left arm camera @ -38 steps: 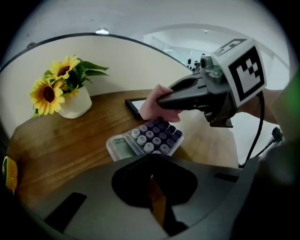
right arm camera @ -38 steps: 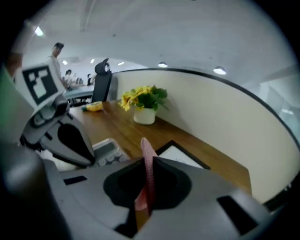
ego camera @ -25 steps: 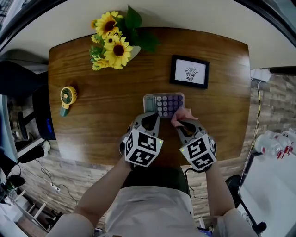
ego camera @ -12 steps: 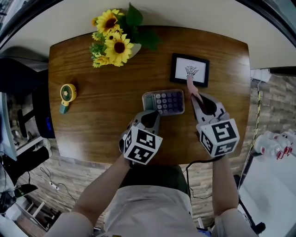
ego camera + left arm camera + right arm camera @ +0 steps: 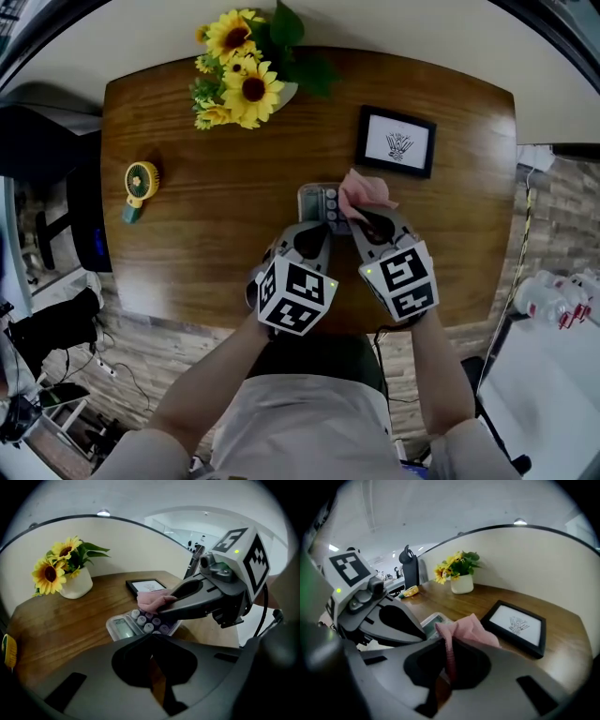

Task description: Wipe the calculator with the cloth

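A grey calculator (image 5: 317, 200) with round keys lies mid-table, its display (image 5: 123, 628) to the left. My right gripper (image 5: 364, 216) is shut on a pink cloth (image 5: 363, 190), which rests bunched on the calculator's keys and hides its right part. In the right gripper view the cloth (image 5: 468, 631) sticks up between the jaws, with the calculator (image 5: 432, 619) just behind. My left gripper (image 5: 313, 229) is shut, its tips (image 5: 150, 637) at the calculator's near edge. The left gripper view shows the right gripper's fingers (image 5: 190, 596) pressing the cloth (image 5: 151, 601) onto the keys.
A black picture frame (image 5: 397, 142) lies behind the calculator to the right. Sunflowers in a white vase (image 5: 246, 86) stand at the back of the wooden table (image 5: 206, 244). A small yellow fan (image 5: 139, 186) sits near the left edge.
The right gripper swung out with the cloth toward the picture frame, then came back onto the calculator. The left gripper stayed at the calculator's near edge.
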`<act>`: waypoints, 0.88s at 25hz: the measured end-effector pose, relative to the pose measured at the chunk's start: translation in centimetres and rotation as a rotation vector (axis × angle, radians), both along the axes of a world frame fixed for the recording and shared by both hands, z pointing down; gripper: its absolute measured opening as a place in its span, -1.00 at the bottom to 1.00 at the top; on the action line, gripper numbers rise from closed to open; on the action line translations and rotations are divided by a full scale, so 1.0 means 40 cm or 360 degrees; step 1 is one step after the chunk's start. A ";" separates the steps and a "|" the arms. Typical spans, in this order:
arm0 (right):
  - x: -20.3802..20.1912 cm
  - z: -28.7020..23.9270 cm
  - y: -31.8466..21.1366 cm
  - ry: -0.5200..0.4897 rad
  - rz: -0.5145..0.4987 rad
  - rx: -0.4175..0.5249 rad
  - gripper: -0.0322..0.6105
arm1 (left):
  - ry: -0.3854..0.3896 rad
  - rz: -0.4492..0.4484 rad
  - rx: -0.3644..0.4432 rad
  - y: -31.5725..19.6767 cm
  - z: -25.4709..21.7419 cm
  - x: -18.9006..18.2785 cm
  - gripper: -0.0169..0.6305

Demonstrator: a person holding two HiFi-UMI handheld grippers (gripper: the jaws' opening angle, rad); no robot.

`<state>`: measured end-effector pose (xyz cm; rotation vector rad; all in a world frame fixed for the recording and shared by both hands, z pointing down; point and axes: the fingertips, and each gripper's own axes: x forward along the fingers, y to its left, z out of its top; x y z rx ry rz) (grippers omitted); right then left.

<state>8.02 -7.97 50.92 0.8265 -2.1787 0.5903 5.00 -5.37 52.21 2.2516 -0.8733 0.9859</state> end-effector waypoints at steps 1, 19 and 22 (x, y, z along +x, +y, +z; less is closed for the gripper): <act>0.001 0.000 0.020 -0.0007 -0.0027 -0.0016 -0.85 | -0.0003 0.0002 0.0002 0.001 -0.001 -0.001 -0.94; 0.174 -0.095 -0.105 -0.0179 0.0401 0.0027 -0.85 | 0.0106 0.0027 0.0057 -0.014 -0.002 -0.005 -0.94; 0.077 -0.047 -0.109 -0.0156 0.0303 0.0006 -0.85 | 0.0110 0.0038 0.0080 -0.016 -0.004 -0.001 -0.94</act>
